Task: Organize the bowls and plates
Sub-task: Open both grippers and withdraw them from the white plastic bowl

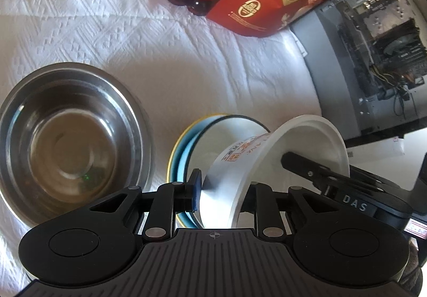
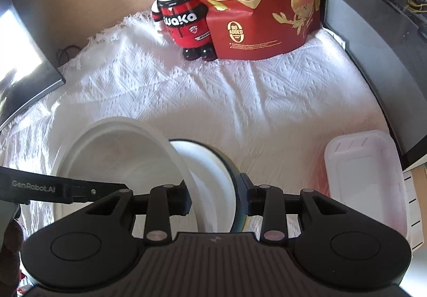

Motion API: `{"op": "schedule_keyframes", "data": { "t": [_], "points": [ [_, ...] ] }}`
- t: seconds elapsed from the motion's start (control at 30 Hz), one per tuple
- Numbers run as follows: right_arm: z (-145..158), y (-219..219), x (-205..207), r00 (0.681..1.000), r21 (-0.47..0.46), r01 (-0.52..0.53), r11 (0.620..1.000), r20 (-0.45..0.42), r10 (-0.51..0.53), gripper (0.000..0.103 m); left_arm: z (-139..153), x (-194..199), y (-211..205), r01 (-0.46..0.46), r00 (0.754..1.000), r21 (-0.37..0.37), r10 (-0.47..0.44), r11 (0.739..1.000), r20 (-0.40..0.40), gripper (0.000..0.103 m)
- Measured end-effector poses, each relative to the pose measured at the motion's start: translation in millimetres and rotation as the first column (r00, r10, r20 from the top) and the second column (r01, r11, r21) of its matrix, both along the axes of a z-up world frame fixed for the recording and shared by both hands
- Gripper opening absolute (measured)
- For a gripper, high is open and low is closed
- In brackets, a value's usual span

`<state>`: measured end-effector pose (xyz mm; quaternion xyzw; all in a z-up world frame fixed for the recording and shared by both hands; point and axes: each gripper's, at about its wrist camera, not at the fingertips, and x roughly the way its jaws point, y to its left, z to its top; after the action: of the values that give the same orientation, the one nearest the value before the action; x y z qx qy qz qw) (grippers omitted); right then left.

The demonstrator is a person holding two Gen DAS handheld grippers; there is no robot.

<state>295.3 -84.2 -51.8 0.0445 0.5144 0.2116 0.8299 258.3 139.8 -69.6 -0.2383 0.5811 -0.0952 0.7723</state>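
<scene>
"Waka" on the bear-shaped bottle (image 2: pixel 181 14), "EGGS" and "NO ADDED" on the red pouch (image 2: pixel 256 3), "GenRobot.AI" on the left gripper (image 2: pixel 33 186), "DAS" on the right gripper (image 1: pixel 355 203).

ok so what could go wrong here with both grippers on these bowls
1. The left gripper clamps the white printed bowl by its wall while that bowl is tipped on its side; it could slip or deform.
2. The right gripper holds the dark-rimmed bowl, also tilted, right against the white one; pulling apart may jerk either loose.
3. The steel bowl sits close on the left and might get knocked.
</scene>
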Motion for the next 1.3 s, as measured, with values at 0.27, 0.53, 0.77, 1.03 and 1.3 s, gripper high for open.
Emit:
{"op": "schedule_keyframes", "data": {
  "t": [0.27,0.53,0.77,1.03,1.3],
  "points": [
    [-11.5,-2.9,6.5,1.000,-0.030,0.017,0.999,-0.026,-0.018,0.034,-3.1,2.3,-13.0,0.082,0.996,0.102,-0.086,0.991,0.036,0.024],
    [-14.9,5.3,3.0,0.999,-0.027,-0.020,0.999,-0.027,0.019,0.034,26.1,-15.0,-31.3,0.167,0.962,0.220,-0.207,0.961,0.176,0.029],
    [-11.7,12.5,4.7,0.999,-0.071,-0.033,0.997,0.016,0.034,0.034,38.6,-11.9,-1.1,0.072,0.976,0.043,-0.080,0.996,0.201,0.024],
    [6.0,15.4,10.3,0.996,-0.045,-0.050,0.998,0.073,0.053,0.037,28.4,0.1,8.3,0.030,0.985,0.036,-0.036,0.999,0.168,0.024],
    [-1.8,11.8,20.4,0.998,-0.061,-0.021,0.998,0.051,0.024,0.037,14.3,6.9,17.5,-0.028,0.992,0.026,0.025,0.999,0.126,0.023]
  ]
}}
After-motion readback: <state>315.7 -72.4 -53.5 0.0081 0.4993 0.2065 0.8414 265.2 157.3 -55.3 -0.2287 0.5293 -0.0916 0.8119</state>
